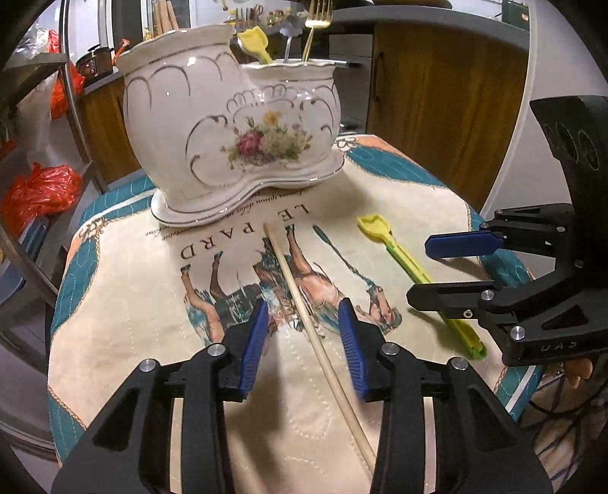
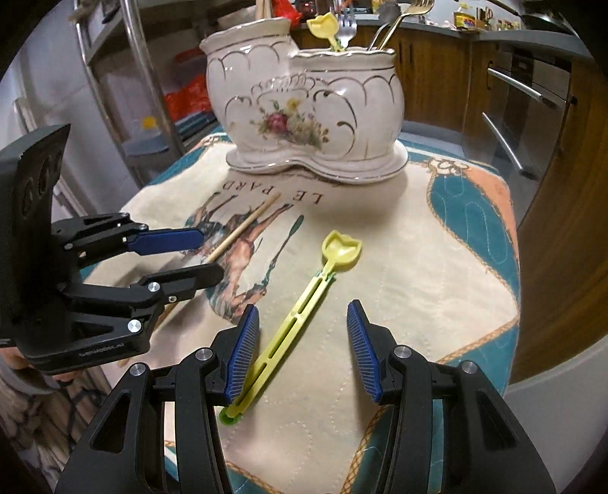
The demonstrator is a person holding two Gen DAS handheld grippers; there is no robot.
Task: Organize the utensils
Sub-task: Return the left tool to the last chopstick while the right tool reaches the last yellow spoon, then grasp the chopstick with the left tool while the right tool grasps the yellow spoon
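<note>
A white flowered ceramic holder (image 1: 235, 125) (image 2: 304, 110) with two compartments stands at the back of the cloth. Its right compartment holds a yellow spoon (image 1: 256, 43), a gold fork (image 1: 315, 22) and a silver utensil. A pale wooden chopstick (image 1: 288, 277) (image 2: 247, 224) lies on the cloth between the pads of my left gripper (image 1: 303, 307) (image 2: 211, 254), which is open and does not press on it. A long yellow-green spoon (image 1: 402, 254) (image 2: 304, 300) lies flat between the fingers of my right gripper (image 2: 303, 307) (image 1: 420, 271), close to its left pad; this gripper is open too.
A printed cloth (image 1: 133, 311) (image 2: 418, 266) with a teal border covers the small table, whose edges drop off on all sides. Orange bags (image 1: 41, 190) sit on a metal rack at the left. Wooden cabinets (image 1: 437, 114) and oven handles (image 2: 509, 144) stand behind.
</note>
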